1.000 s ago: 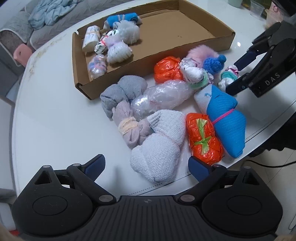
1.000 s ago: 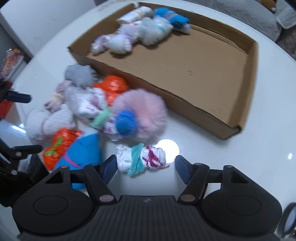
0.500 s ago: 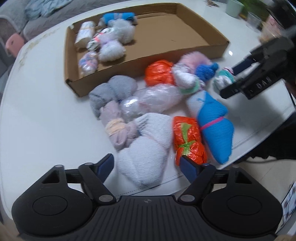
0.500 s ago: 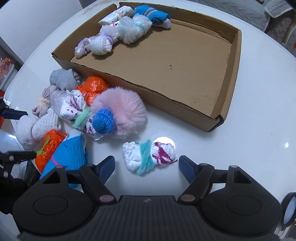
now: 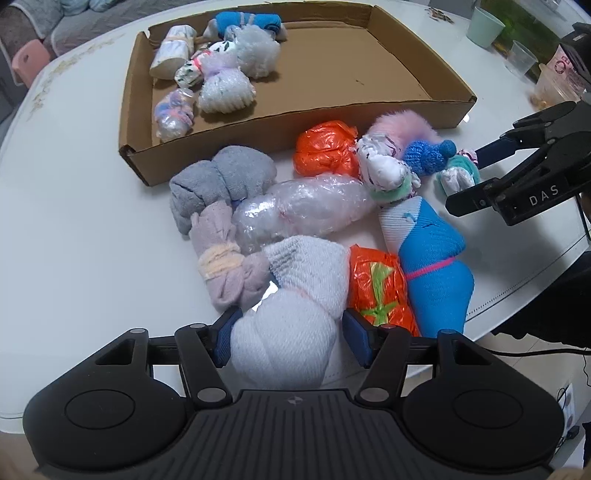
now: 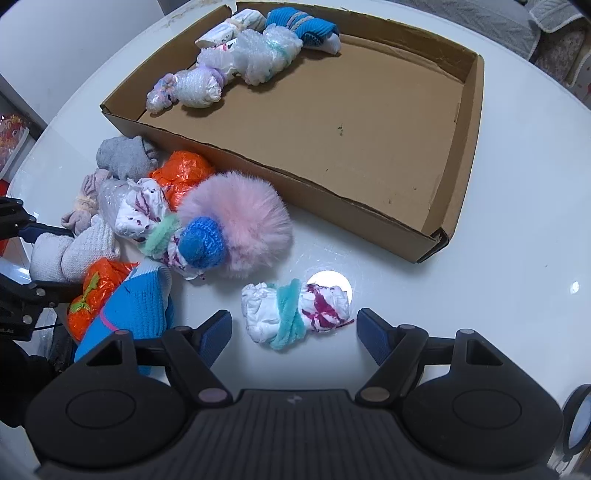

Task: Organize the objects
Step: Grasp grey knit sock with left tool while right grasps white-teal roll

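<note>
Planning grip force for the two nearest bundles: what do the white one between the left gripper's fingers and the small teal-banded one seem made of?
White bundle: looks like soft knit fabric, matte, with ribbed rows showing; probably a rolled sock. Teal-banded bundle: seems thin crinkled white cloth or plastic with magenta print, wrapped by a fuzzy teal band; the wrinkles leave it unclear.

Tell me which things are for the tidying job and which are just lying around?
For the job:
cardboard box
white knit bundle between the left hand-held gripper fingers
white bundle with teal tie before the right hand-held gripper
pink fluffy ball
blue sock bundle

Just lying around:
green cup
clear plastic cup
</note>
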Tool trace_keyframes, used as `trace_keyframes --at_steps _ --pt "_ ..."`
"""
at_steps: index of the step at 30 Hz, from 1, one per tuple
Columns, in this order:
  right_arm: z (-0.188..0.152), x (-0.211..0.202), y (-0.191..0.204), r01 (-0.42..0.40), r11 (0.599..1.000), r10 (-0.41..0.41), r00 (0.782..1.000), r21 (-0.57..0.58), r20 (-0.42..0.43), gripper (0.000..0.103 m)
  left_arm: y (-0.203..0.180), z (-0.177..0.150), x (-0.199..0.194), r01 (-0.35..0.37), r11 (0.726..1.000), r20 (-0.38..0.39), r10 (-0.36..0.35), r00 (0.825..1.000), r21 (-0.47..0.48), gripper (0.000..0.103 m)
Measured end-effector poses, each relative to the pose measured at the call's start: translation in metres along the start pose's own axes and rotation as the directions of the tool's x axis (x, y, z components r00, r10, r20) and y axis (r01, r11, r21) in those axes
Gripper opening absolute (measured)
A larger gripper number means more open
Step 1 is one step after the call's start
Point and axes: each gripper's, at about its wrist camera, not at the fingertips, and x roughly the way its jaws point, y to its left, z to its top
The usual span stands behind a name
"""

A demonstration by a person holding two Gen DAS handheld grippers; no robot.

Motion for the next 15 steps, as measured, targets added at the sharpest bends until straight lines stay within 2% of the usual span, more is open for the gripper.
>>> trace_keyframes --at_steps 2,4,8,15 --pt "0.001 -0.001 0.000 0.009 1.000 -0.009 1.000 -0.004 0.007 0.057 -0.001 0.001 0.003 0.000 1.000 -0.004 0.000 1.000 0.007 0.057" --pt "0.001 -0.002 -0.002 0.009 1.000 -0.009 1.000 0.000 0.013 0.051 -0.002 0.001 0.002 -0.004 1.000 0.001 0.004 1.000 0.013 0.055" --pt "0.001 -0.003 -0.003 0.008 1.000 -0.008 1.000 -0.005 0.015 0.049 -0.002 0.000 0.000 -0.001 1.000 0.001 0.001 1.000 0.012 0.051" --pt "-0.003 -0.010 -0.009 0.003 1.000 -0.003 1.000 -0.001 0.012 0.049 -0.002 0.000 -0.012 0.016 1.000 0.004 -0.016 1.000 0.004 0.050"
